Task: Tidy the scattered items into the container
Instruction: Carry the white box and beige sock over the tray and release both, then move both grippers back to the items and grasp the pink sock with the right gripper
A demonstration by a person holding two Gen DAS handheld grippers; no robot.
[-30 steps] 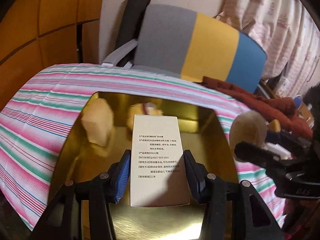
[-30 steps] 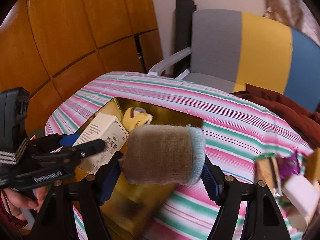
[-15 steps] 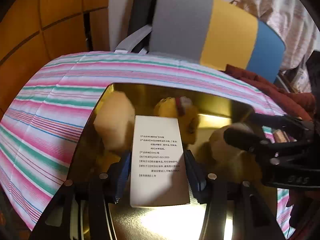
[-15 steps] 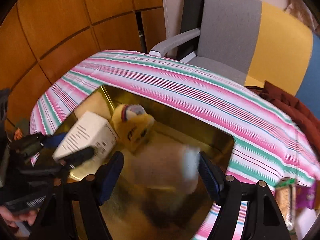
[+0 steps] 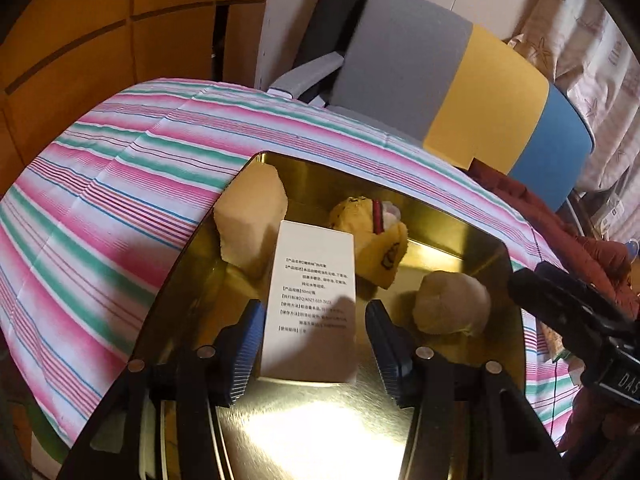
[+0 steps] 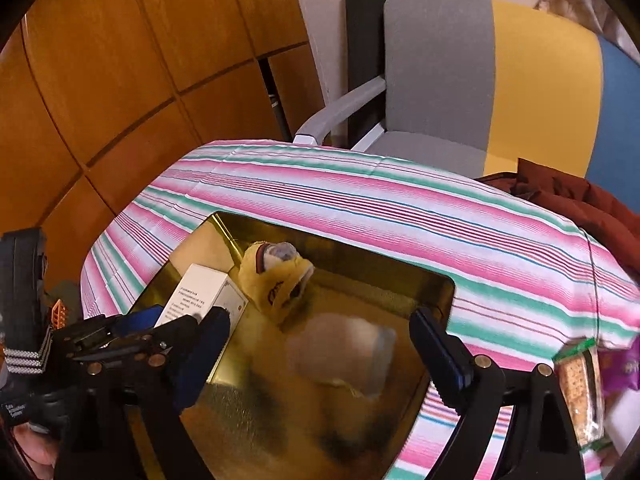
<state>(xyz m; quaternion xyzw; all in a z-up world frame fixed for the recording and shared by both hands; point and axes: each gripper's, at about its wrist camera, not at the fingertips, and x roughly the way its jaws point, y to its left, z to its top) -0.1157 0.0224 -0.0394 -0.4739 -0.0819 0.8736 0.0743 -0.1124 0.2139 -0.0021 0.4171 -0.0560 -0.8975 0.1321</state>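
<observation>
You can read rows of small Chinese print on the white carton (image 5: 310, 304), with "50ml" and "Q/ADZT-023-2023" partly legible. On the right gripper (image 5: 576, 320) body you get white letters "DAS", cut off at the frame edge. Other print is too blurred to read.

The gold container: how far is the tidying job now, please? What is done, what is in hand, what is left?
Done: the gold container holds a yellow plush, a beige block and a rolled sock, which lies free between the open right gripper fingers. In hand: the white box sits between the left gripper pads, inside the container; contact is unclear. Left: snack packets on the striped cloth.
</observation>
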